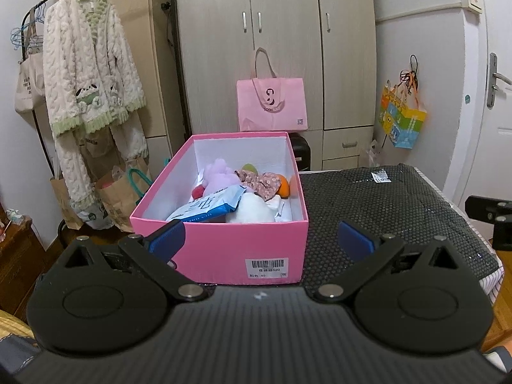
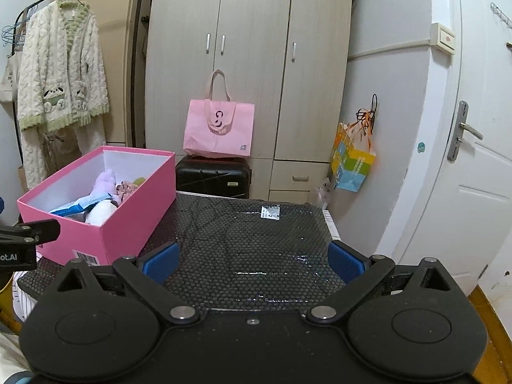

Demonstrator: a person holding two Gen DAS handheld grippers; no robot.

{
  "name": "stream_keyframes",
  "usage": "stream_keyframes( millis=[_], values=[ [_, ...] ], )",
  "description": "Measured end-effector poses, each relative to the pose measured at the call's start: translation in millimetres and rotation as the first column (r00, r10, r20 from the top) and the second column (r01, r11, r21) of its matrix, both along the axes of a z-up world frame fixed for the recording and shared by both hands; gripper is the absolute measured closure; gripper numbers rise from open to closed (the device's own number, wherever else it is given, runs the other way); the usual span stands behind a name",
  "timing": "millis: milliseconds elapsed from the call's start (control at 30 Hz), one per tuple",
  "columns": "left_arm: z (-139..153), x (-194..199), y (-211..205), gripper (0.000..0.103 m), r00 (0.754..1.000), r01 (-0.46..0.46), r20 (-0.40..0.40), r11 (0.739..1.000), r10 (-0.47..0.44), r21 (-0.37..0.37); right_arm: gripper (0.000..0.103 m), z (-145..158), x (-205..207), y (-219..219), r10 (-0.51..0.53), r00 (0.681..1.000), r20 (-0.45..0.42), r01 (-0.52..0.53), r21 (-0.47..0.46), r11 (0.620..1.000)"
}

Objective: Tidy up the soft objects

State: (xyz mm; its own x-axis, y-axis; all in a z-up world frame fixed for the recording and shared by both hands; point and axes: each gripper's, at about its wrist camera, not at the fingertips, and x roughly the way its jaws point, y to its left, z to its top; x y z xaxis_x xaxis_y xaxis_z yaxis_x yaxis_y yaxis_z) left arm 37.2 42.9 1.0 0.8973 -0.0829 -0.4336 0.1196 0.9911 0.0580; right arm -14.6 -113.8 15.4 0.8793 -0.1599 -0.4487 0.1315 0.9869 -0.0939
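A pink box (image 1: 224,243) stands on the black dimpled mat (image 1: 384,204). It holds a purple plush (image 1: 219,176), a white plush (image 1: 252,209), a blue wipes pack (image 1: 211,206), a floral cloth (image 1: 260,182) and an orange toy (image 1: 284,185). My left gripper (image 1: 260,240) is open and empty, in front of the box's near wall. In the right wrist view the box (image 2: 128,220) is at the left. My right gripper (image 2: 252,264) is open and empty over the bare mat (image 2: 256,243).
A wardrobe (image 1: 256,48) stands behind with a pink tote bag (image 1: 272,104) on a black suitcase (image 2: 212,176). A clothes rack with a fluffy robe (image 1: 86,73) and paper bags is at the left. A white door (image 2: 464,160) and a colourful hanging bag (image 2: 352,160) are at the right.
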Motion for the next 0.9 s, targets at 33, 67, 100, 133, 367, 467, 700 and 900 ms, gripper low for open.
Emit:
stream_keyframes(
  millis=[33,67,100,133,367,467,700,900],
  values=[
    [-0.3,-0.4,-0.4,0.000,1.000,0.002,0.003,1.000,-0.002,0.001,0.002,-0.3,-0.6,0.3,-0.002,1.000,0.002,0.002,-0.002,1.000],
    [-0.3,-1.0,-0.5,0.000,1.000,0.004,0.005,1.000,-0.004,0.000,0.002,-0.5,-1.2,0.3,-0.004,1.000,0.006,0.004,-0.005,1.000],
    [-0.8,-1.6,-0.7,0.000,1.000,0.006,0.009,1.000,-0.006,-0.002,0.002,-0.8,-2.0,0.3,-0.006,1.000,0.012,0.006,-0.010,1.000],
    [-1.4,-2.2,-0.8,0.000,1.000,0.010,0.014,1.000,-0.009,-0.004,0.002,-1.2,-2.9,0.6,-0.008,1.000,0.019,0.008,-0.014,1.000],
    [-8.5,-5.1,0.3,0.000,0.998,0.030,0.062,0.999,-0.028,-0.031,0.002,-9.6,-4.6,-1.1,-0.013,0.997,0.072,0.014,-0.015,1.000],
    [-10.2,-7.6,1.5,0.000,0.996,0.038,0.088,0.998,-0.033,-0.049,0.002,-11.1,-3.5,-1.0,-0.006,0.997,0.072,0.007,-0.021,1.000],
    [-11.3,-16.1,0.3,0.000,0.987,0.030,0.161,0.998,-0.021,-0.057,0.002,-11.1,-9.0,-1.5,0.003,0.994,0.109,0.001,-0.034,0.999],
    [-13.0,-17.9,-3.5,0.000,0.987,0.014,0.163,1.000,-0.012,-0.014,0.002,-12.2,-8.6,-4.2,-0.007,0.994,0.108,0.010,-0.021,1.000]
  ],
)
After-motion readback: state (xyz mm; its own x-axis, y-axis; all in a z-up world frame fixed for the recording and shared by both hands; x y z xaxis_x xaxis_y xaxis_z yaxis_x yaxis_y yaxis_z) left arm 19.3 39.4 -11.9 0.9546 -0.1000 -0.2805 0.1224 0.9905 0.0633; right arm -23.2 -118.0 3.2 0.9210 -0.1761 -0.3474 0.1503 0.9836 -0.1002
